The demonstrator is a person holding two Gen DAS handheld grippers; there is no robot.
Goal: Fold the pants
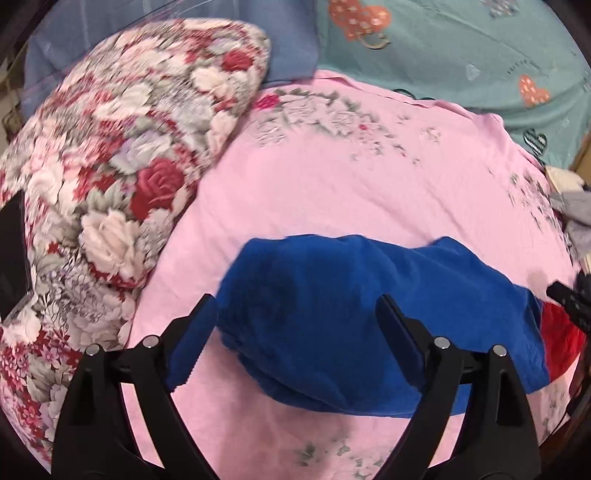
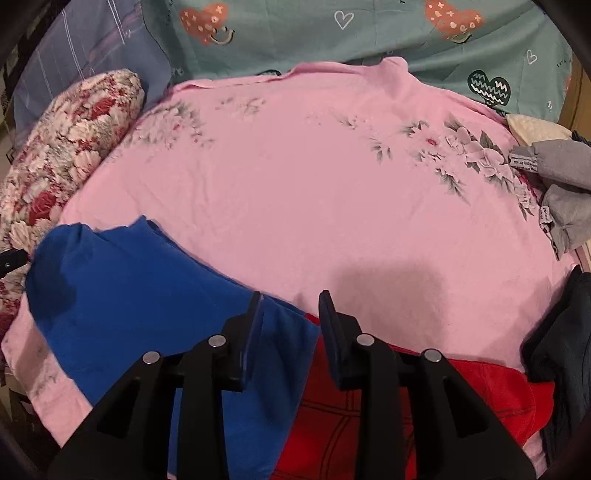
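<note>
The blue pants (image 1: 369, 314) lie bunched on the pink floral sheet (image 1: 332, 192); they also show in the right wrist view (image 2: 129, 295) at the lower left. My left gripper (image 1: 295, 299) is open wide, its fingers straddling the left part of the pants, holding nothing. My right gripper (image 2: 290, 295) is open with a narrower gap, hovering over the right edge of the blue pants where they meet a red garment (image 2: 369, 413). The tip of the right gripper shows at the right edge of the left wrist view (image 1: 569, 299).
A rolled floral quilt (image 1: 103, 177) lies along the left. Teal heart-print bedding (image 2: 332, 33) lies behind the pink sheet (image 2: 295, 184). Grey clothes (image 2: 561, 184) and a dark garment (image 2: 561, 343) lie at the right edge.
</note>
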